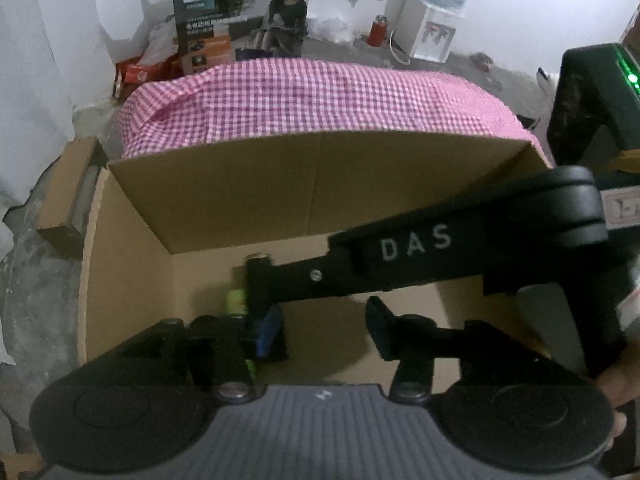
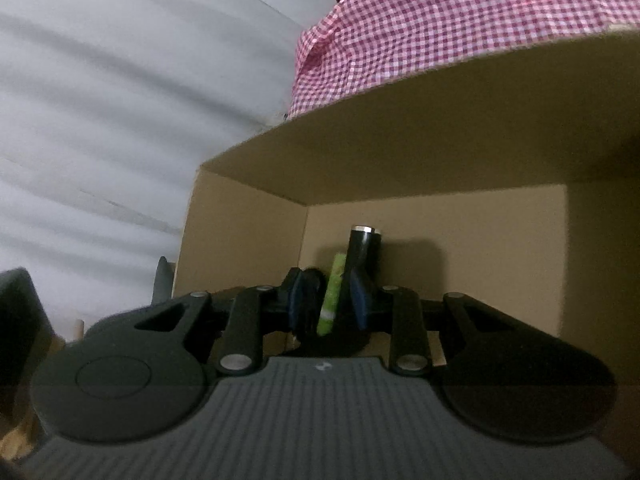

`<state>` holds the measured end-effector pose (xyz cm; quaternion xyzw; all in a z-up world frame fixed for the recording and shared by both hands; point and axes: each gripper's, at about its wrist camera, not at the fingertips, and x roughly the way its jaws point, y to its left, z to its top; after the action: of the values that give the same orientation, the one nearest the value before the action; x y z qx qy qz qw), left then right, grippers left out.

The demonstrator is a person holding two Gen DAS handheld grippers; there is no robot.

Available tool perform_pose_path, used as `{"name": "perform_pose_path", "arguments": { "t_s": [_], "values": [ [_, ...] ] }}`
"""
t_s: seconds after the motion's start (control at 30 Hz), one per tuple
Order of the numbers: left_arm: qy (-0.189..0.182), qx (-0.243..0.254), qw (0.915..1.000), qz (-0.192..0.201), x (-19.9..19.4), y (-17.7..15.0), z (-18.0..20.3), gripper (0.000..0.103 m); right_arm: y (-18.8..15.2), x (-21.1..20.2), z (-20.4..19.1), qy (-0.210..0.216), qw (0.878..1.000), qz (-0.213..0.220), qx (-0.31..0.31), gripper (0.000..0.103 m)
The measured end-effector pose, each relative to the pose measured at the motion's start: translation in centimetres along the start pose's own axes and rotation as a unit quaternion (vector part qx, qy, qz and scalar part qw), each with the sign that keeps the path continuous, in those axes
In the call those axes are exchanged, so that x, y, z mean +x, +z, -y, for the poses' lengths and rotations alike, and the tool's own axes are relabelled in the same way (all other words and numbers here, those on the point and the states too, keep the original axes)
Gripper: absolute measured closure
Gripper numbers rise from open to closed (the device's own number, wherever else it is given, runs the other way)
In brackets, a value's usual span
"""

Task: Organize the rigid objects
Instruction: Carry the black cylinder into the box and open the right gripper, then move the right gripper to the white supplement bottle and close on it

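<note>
An open cardboard box (image 1: 224,192) lies below both grippers, its far flap raised. My right gripper (image 2: 329,304) hangs inside it, shut on a slim green stick (image 2: 332,292) between its blue pads. A black cylinder with a silver cap (image 2: 362,248) stands right beside the stick; whether it is also gripped I cannot tell. In the left wrist view the right gripper (image 1: 256,292) reaches in from the right, and the green stick (image 1: 236,300) shows at its tip. My left gripper (image 1: 324,330) is open over the box floor, with only bare cardboard between its fingers.
A pink checked cloth (image 1: 320,96) covers the surface behind the box. Beyond it stand a printed carton (image 1: 208,12), a water dispenser (image 1: 428,32) and a red flask (image 1: 378,30). A dark device with a green light (image 1: 592,100) stands at the right.
</note>
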<state>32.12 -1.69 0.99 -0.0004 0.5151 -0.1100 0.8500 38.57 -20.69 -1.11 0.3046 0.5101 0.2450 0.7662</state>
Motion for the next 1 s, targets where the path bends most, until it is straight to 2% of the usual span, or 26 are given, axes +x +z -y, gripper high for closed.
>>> {"name": "perform_pose_path", "arguments": {
  "t_s": [0.23, 0.5, 0.53, 0.67, 0.77, 1.0],
  "values": [
    [0.005, 0.010, 0.9995, 0.028, -1.8, -0.3, 0.5, 0.040, -0.7, -2.6, -0.6, 0.002, 0.999, 0.024, -0.028, 0.070],
    [0.003, 0.036, 0.9956, 0.086, -7.3, -1.6, 2.1, 0.024, -2.9, -8.8, -2.6, 0.001, 0.994, 0.083, -0.071, 0.059],
    [0.002, 0.039, 0.9947, 0.095, -8.1, -1.8, 2.4, 0.023, -3.4, -9.7, -2.8, 0.002, 0.993, 0.092, -0.078, 0.055],
    [-0.003, 0.053, 0.9905, 0.127, -11.6, -3.6, 3.4, 0.017, -5.9, -13.7, -3.9, 0.007, 0.986, 0.132, -0.103, 0.050],
    [-0.001, 0.061, 0.9875, 0.145, -13.7, -5.3, 3.9, 0.016, -8.3, -16.3, -4.4, 0.016, 0.981, 0.155, -0.117, 0.049],
    [0.010, 0.064, 0.9797, 0.190, -18.2, -11.5, 4.2, 0.008, -14.9, -19.9, -4.9, 0.044, 0.973, 0.182, -0.138, 0.043]
  ]
}}
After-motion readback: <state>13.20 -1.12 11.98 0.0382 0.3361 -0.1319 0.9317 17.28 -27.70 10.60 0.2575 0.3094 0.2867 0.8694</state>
